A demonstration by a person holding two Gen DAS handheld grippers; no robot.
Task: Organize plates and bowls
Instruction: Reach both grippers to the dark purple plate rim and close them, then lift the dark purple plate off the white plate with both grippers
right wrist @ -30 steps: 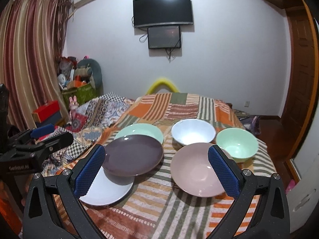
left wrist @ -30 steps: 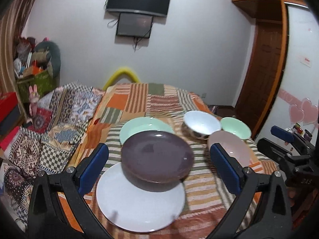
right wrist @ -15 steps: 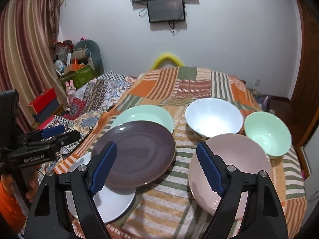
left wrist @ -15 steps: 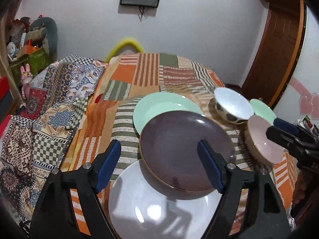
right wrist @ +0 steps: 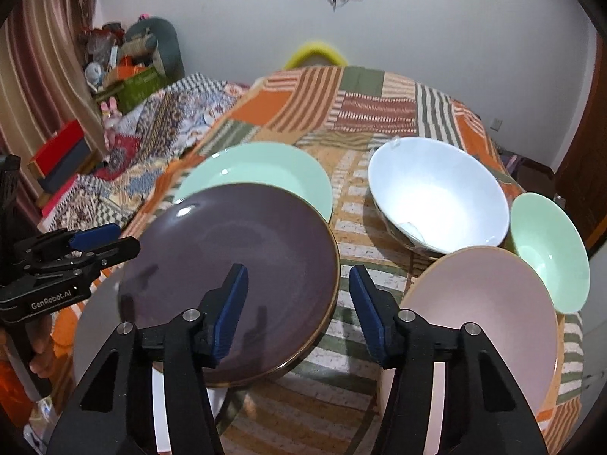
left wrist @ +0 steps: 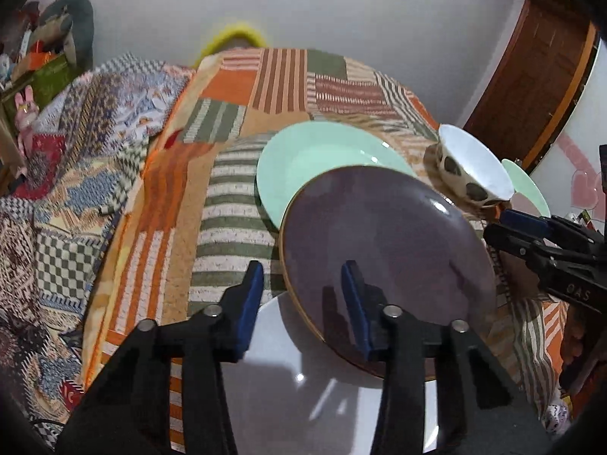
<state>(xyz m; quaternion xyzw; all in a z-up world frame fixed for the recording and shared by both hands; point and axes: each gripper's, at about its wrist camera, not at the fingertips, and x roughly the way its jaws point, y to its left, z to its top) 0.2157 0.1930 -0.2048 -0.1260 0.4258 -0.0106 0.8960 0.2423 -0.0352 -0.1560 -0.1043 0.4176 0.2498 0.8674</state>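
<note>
Where it overlaps the white plate (left wrist: pixel 334 409), the purple plate (left wrist: pixel 383 250) gleams, gold-rimmed.

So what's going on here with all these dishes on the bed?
A person holds a gripper in each hand over a dark purple plate that lies across a white plate and a mint plate on the patchwork blanket. The left gripper straddles its left rim, the right gripper its right rim; both are closing, neither pressing yet. Three bowls sit untouched to the right.
</note>
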